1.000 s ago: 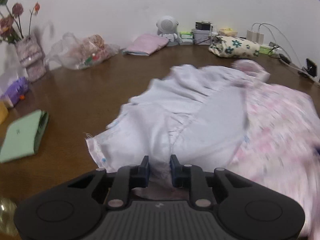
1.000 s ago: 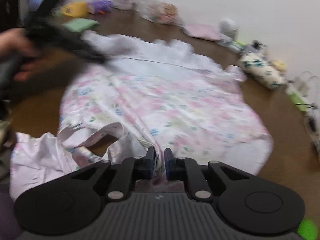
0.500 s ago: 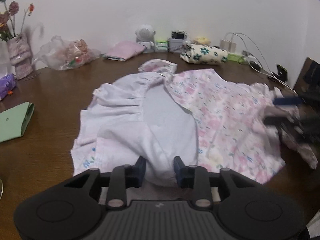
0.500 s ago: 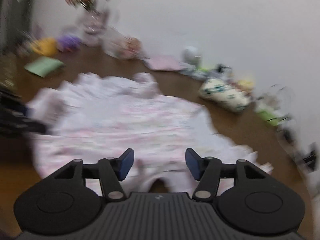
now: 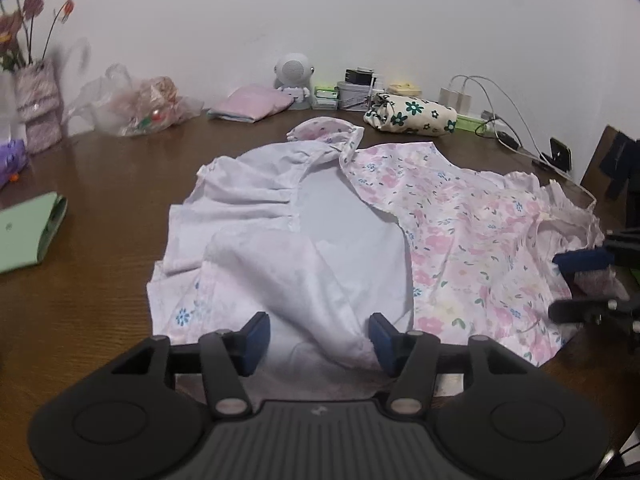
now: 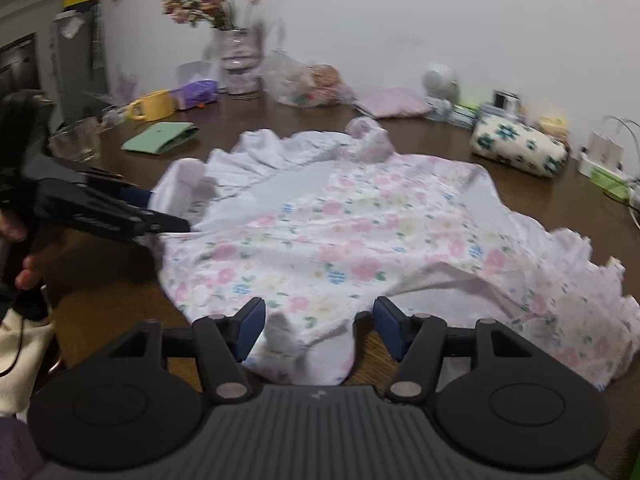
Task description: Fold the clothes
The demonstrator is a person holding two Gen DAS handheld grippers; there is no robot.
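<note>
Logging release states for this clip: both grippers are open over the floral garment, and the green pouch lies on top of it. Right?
Not quite. The green pouch lies on the bare table, apart from the floral garment, as the right wrist view shows. Both the left gripper and right gripper are open.

No word, brand or number can be read in either view. The green pouch (image 5: 28,232) at nine o'clock on the counter (image 5: 100,184) bears a small pale mark, too blurred to make out. The gripper housings each carry a tiny emblem, not legible.
</note>
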